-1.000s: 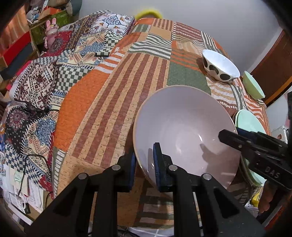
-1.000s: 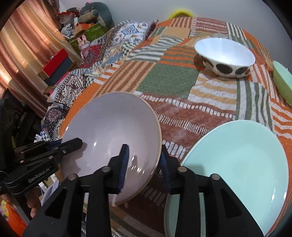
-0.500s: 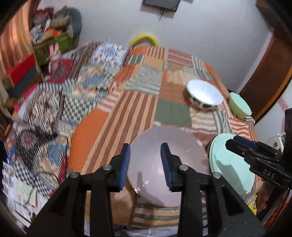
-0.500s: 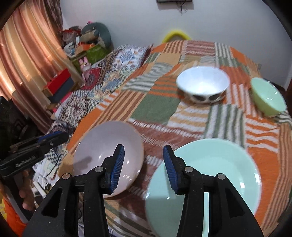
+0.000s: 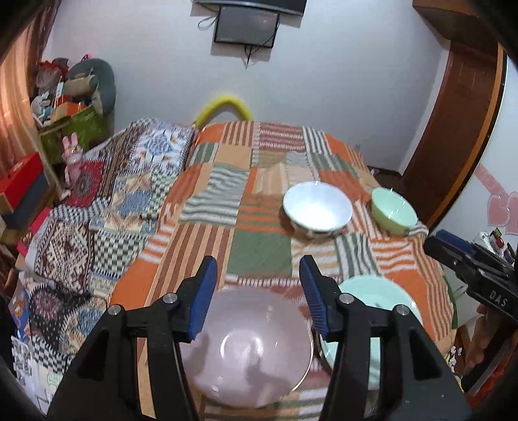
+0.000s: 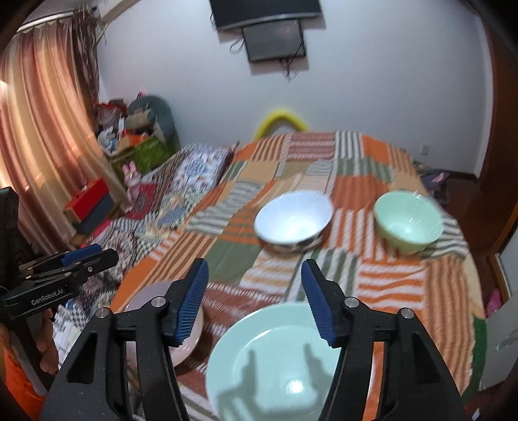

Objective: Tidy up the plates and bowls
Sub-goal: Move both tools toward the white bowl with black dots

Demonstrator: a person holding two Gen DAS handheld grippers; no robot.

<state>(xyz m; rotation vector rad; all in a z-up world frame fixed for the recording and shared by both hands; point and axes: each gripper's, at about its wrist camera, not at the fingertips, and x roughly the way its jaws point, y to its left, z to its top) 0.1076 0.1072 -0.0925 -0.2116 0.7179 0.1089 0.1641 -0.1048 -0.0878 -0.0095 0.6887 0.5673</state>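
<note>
Pink plate (image 6: 194, 327) half behind right claw (image 6: 254, 301)

A patchwork quilt (image 5: 259, 256) of orange, green and striped squares covers the near surface, and a second cover (image 5: 106, 200) with checks and blue-and-red medallions lies along its left side. A yellow foam loop (image 5: 223, 103) sticks up behind the far edge. On the white wall (image 5: 340, 81) hangs a dark screen (image 5: 246, 29) with loose cables under it. The left corner is crowded: a pink toy rabbit (image 5: 73, 155), a green box (image 6: 149, 153) of oddments, a grey cushion (image 5: 100, 81), a red box (image 6: 87, 194) (stacked on a darker one). Peach curtains (image 6: 42, 136) hang at the left, a brown wooden door frame (image 5: 459, 129) stands at the right.
</note>
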